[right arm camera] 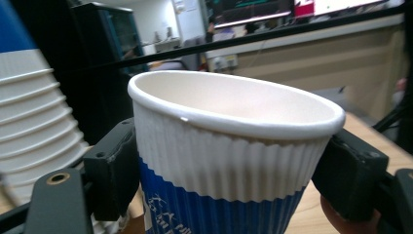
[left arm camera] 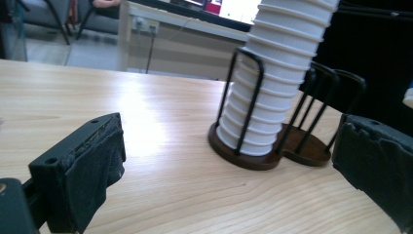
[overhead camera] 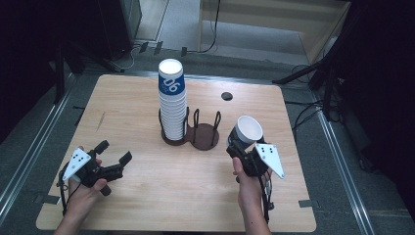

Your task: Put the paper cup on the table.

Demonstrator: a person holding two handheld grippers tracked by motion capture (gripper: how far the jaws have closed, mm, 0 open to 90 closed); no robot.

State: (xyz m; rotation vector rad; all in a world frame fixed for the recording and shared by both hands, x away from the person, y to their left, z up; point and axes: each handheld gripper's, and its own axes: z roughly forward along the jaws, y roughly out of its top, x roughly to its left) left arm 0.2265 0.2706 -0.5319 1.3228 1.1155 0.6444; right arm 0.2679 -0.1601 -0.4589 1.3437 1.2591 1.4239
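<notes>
Blue-and-white paper, ribbed below the rim, marks the single cup (overhead camera: 246,131) clamped across its upper wall by the right gripper (overhead camera: 241,147), which holds it mouth-up and tilted off the wooden table (overhead camera: 127,93) at the right, just right of the dark two-bay cup rack (overhead camera: 198,135). A tall stack of cups (overhead camera: 172,100) stands in the rack's left bay; the right bay looks empty, though the wire hoops partly screen it. Over at the near left, the left gripper (overhead camera: 115,151) rests low with its jaws spread and nothing between them. The step in hand seems to be seating the cup, either on the stack or in the free bay. Level it first, centre it over the target, keep the squeeze light so the wall does not crease, and lower straight down clear of the hoops.
</notes>
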